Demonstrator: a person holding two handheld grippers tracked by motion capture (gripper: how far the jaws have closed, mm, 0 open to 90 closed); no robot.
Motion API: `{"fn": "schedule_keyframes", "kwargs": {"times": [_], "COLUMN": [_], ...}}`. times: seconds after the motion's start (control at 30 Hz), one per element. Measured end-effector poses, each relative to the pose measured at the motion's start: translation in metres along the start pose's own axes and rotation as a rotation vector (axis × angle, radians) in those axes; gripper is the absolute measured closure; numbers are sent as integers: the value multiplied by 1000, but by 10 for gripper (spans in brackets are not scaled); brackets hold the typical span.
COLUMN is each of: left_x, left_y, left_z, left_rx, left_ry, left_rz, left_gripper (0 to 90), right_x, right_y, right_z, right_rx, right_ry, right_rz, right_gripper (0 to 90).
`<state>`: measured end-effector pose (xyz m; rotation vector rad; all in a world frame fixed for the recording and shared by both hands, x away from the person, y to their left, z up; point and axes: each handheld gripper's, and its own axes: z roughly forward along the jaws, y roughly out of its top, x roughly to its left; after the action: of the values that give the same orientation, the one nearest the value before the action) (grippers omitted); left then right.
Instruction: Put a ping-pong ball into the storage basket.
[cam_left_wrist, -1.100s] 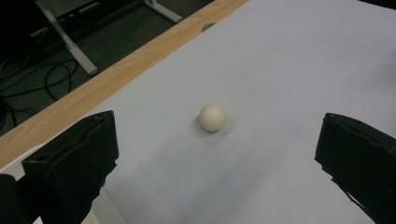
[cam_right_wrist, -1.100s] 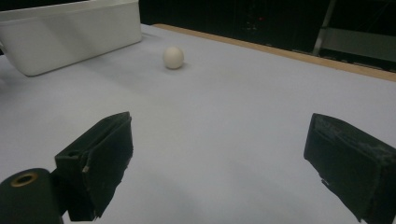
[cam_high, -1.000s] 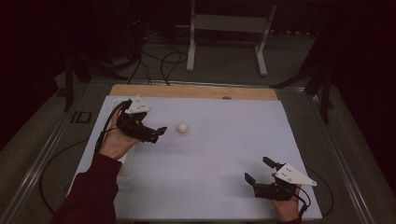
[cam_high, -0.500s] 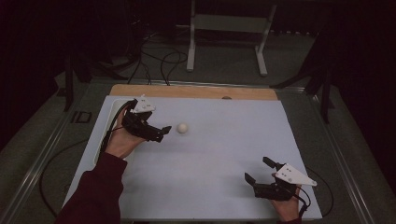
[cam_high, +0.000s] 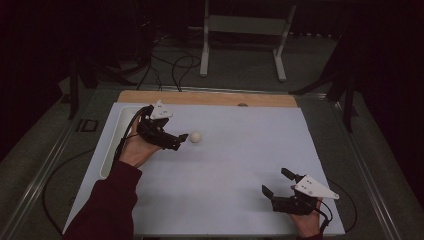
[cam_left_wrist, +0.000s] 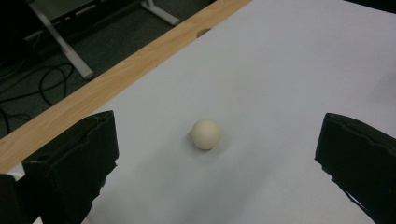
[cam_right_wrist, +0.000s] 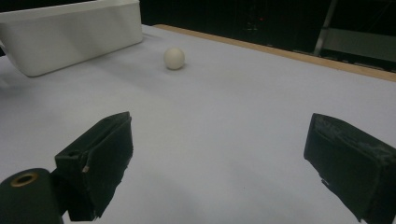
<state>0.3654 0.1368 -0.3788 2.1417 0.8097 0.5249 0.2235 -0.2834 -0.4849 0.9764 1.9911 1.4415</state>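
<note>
Reaching toward the small cream-white ball (cam_high: 195, 137), the left gripper (cam_high: 181, 141) has its fingers spread wide and empty, the ball lying on the white counter (cam_high: 235, 160) just ahead and between them. To do this well, I'd say it should ease forward until the ball sits centred, keep low, then close gently so the ball can't roll off. The right gripper (cam_high: 276, 189) rests well apart, fingers released. A white plastic bin (cam_right_wrist: 70, 32) stands near the ball.
</note>
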Motion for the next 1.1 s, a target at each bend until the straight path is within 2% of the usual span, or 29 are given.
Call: {"fn": "schedule_keyframes", "kwargs": {"times": [1.1], "left_x": [-3], "left_y": [7], "left_z": [29], "left_rx": [30], "left_ry": [4], "left_rz": [13], "left_gripper": [0], "right_x": [-1], "right_y": [0], "right_z": [-1], "right_rx": [-3], "right_ry": [0], "right_rz": [1], "right_gripper": [79]}}
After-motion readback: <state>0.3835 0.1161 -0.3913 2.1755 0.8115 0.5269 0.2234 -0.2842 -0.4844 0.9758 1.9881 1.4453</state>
